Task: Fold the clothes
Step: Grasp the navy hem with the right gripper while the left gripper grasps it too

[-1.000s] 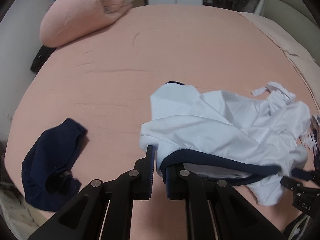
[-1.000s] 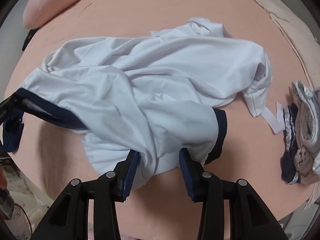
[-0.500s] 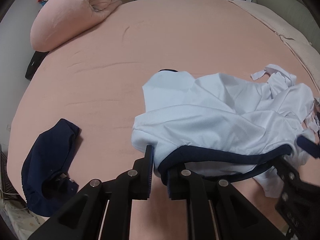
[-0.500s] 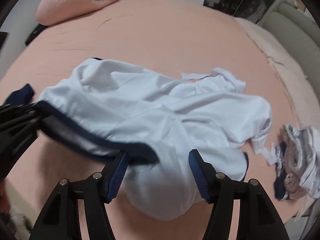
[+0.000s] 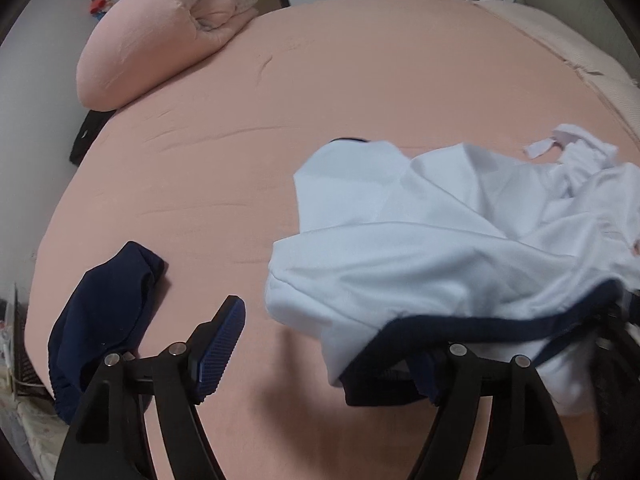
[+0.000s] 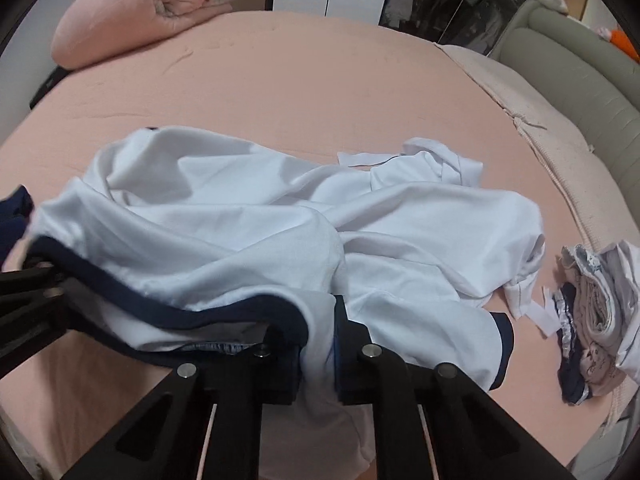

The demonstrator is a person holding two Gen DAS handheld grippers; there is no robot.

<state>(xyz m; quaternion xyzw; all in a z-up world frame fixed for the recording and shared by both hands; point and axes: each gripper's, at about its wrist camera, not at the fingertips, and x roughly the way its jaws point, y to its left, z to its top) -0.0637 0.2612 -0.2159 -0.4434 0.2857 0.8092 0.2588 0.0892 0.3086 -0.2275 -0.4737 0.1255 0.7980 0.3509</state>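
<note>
A: Where is the garment lying, and how much of the folding is showing as done?

B: The white shirt (image 6: 280,236), trimmed in navy, is lying crumpled across the near half of the pink bed (image 6: 320,80), bunched in loose ridges, with no flat panel or clean crease visible. I am judging the fold of this piece as barely begun; it is being gathered by its hem (image 6: 192,312) rather than laid out.

A: What are your grippers doing?

B: My right gripper (image 6: 318,344) is closing on white cloth at the navy hem, and the fabric is already pinched between its two pads. My left gripper (image 5: 328,344) is opening; its left pad (image 5: 220,344) is standing clear over bare sheet, while the hem (image 5: 480,324) is draping over its right finger, so it is no longer clamping anything.

A: Is anything finished?

B: A small stack of folded clothes (image 6: 592,320) is sitting at the bed's right edge, which I am reading as completed pieces. A dark navy garment (image 5: 104,320) is lying in a heap at the left edge, unfolded.

A: What is remaining?

B: I am judging that the shirt needs spreading flat, folding and stacking, and the navy piece is waiting after it.
</note>
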